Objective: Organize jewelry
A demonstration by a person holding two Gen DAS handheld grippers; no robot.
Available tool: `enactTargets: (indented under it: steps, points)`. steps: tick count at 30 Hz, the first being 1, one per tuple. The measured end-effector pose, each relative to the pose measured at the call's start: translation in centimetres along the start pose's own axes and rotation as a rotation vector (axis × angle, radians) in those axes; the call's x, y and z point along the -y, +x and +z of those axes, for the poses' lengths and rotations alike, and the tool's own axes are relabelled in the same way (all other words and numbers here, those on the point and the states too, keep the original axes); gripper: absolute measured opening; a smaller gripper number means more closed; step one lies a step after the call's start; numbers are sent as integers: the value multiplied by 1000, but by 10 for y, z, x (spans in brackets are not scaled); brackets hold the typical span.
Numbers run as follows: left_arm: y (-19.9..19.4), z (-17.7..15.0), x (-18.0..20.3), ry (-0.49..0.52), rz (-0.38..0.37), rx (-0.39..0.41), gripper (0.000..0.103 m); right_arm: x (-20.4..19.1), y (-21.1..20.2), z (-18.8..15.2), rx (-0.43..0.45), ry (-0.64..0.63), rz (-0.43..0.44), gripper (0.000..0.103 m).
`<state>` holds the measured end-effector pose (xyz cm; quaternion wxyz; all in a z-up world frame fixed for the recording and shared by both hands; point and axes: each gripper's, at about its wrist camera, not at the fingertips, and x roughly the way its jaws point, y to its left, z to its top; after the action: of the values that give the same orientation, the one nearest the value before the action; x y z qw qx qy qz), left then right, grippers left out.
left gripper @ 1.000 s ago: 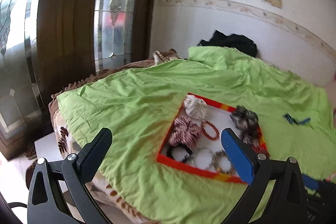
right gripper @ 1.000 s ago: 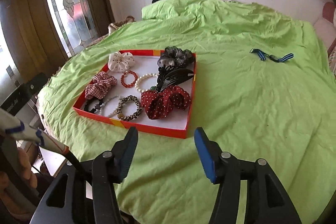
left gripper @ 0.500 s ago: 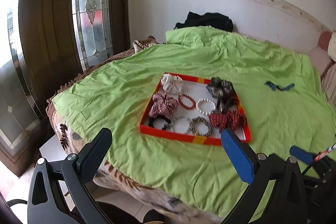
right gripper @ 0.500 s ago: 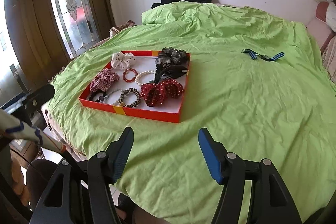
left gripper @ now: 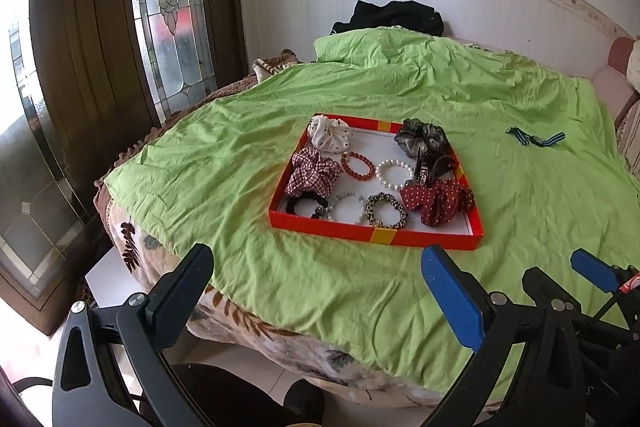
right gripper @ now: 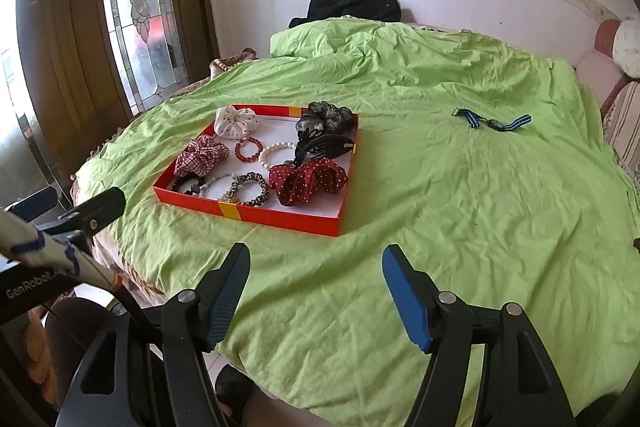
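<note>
Our right gripper (right gripper: 314, 291) hangs over the near edge of the green sheet (right gripper: 460, 211), its jaws opening with nothing between them; our left gripper (left gripper: 316, 293) stands wide and empty too. The red tray (right gripper: 280, 217) lies ahead on the sheet, holding scrunchies and bracelets close together, while the blue strap (right gripper: 494, 121) lies well apart to its right — likely the piece left to put away. We judge the risks as pinching loose sheet along with the thin strap, or nudging the light tray across soft bedding. The strap's long axis runs left to right, ends slightly raised.
</note>
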<state>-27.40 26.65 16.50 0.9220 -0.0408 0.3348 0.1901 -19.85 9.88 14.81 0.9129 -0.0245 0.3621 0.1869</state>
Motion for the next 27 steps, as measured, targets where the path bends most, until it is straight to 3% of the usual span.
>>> enactTargets:
  steps: [19, 27]
  points:
    - [19, -11, 0, 20, -14, -46, 103, -8, 8, -3, -17, -14, -24, 75]
    - [31, -14, -7, -15, -41, -83, 103, -12, 15, -6, -35, -30, -27, 75]
